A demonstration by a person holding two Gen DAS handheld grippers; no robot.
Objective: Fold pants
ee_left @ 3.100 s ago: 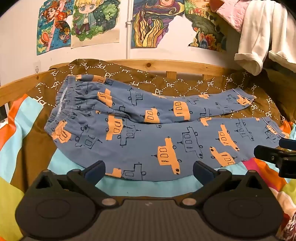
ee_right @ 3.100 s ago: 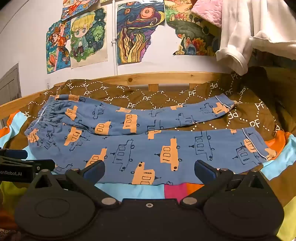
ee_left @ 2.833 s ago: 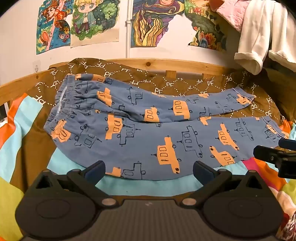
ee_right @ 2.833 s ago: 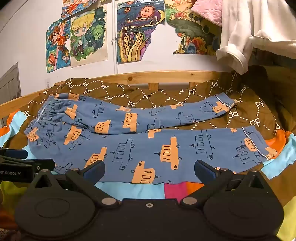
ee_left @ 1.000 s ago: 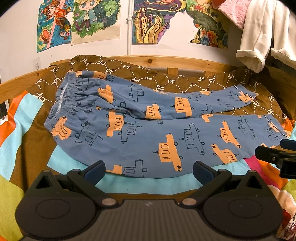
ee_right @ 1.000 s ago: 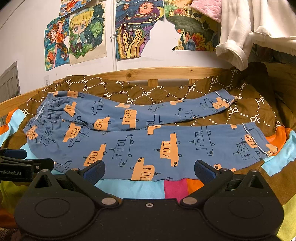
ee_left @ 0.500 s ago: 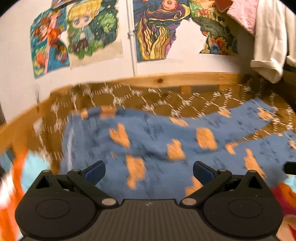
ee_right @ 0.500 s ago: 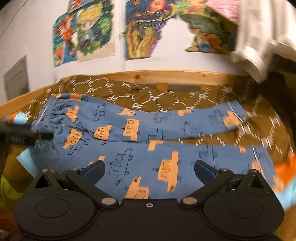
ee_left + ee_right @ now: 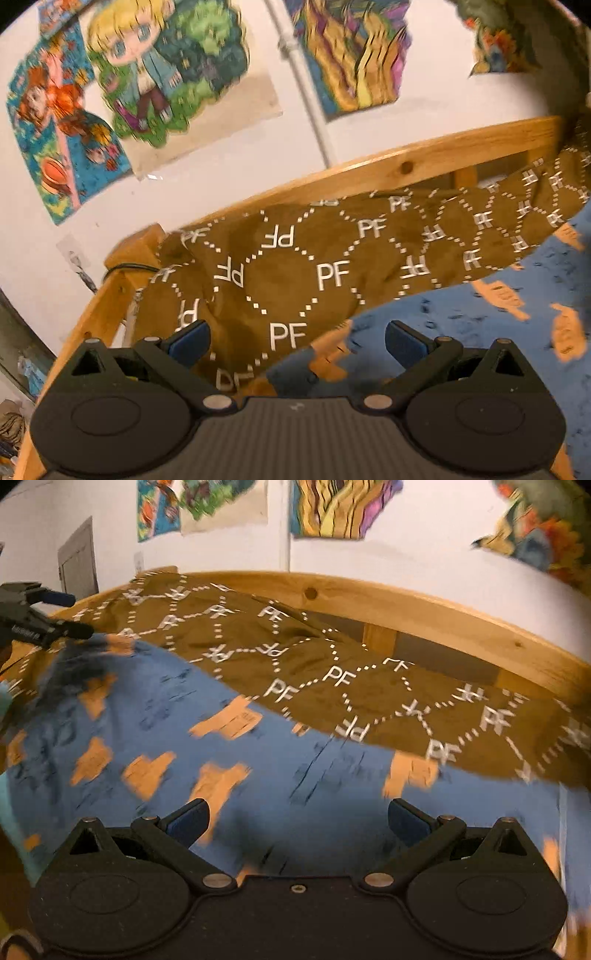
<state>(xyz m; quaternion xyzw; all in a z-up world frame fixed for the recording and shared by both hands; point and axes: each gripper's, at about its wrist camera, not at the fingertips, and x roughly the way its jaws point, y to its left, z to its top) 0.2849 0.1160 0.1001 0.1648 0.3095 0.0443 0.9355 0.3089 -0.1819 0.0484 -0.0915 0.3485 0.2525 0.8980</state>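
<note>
The blue pants with orange bus prints lie spread flat on the bed. In the left wrist view their waist corner sits just below my open left gripper, which hovers over the far left corner of the pants. My right gripper is open and empty, low over the far leg of the pants. The left gripper also shows in the right wrist view at the far left, above the waistband. Both views are motion-blurred.
A brown blanket with white PF lettering covers the bed beyond the pants. A wooden bed rail runs along the far side, with its corner post at left. Posters hang on the white wall.
Both grippers have moved forward across the bed toward the far edge of the pants. The left one swung left to the waist corner. Both stay open.
</note>
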